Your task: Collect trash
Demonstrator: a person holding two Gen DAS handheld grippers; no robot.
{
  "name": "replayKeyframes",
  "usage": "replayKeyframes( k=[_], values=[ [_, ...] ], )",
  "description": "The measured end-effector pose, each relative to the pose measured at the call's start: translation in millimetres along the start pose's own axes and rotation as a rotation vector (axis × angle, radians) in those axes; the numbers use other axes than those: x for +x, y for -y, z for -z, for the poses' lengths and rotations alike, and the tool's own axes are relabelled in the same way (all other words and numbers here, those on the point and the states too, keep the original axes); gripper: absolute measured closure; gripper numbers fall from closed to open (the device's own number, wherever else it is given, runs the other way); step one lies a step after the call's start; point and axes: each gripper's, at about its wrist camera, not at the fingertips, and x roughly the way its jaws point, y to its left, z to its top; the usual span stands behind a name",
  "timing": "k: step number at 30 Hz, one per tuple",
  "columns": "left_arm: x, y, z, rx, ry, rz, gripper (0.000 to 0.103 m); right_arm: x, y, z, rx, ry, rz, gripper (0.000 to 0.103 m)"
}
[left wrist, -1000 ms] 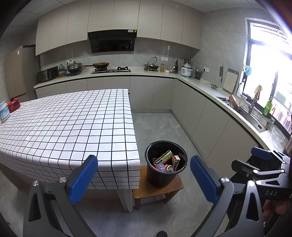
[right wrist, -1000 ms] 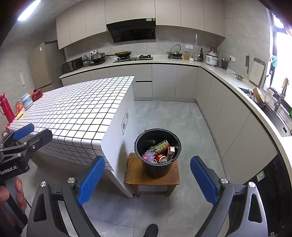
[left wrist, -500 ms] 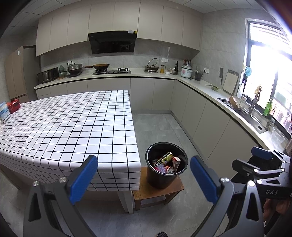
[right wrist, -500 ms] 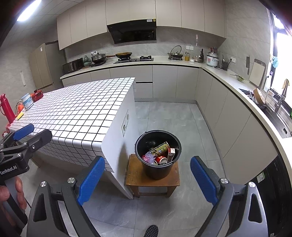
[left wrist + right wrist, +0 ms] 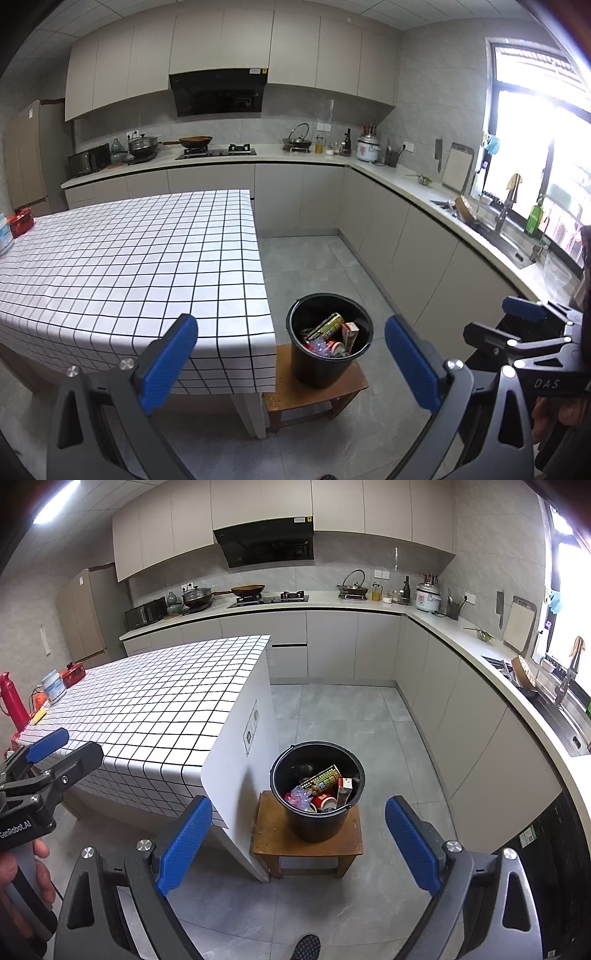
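my left gripper (image 5: 291, 360) and right gripper (image 5: 297, 840) both gape wide, holding nothing. the trash (image 5: 320, 786) lies inside the black bucket (image 5: 317, 823) on the wooden stool (image 5: 273, 836), at twelve o'clock, just beside the checked table (image 5: 147, 716).

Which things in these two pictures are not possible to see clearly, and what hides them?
- Bottom of the black bucket: both views, covered by trash.
- Print on the yellow can: too small in both views.
- Stool front legs: left wrist view, behind the checkered tablecloth.
- Shoe: right wrist view, cut by the bottom edge.
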Motion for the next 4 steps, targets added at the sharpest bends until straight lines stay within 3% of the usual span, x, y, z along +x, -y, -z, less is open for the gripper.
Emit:
replayKeyframes(
  k=[4],
  values=[
    [2.5,-1.6,-0.9,-0.008,-0.008,-0.014,0.001,1.1,2.0,-0.8,0.000,-0.002,0.003,0.007]
  ],
)
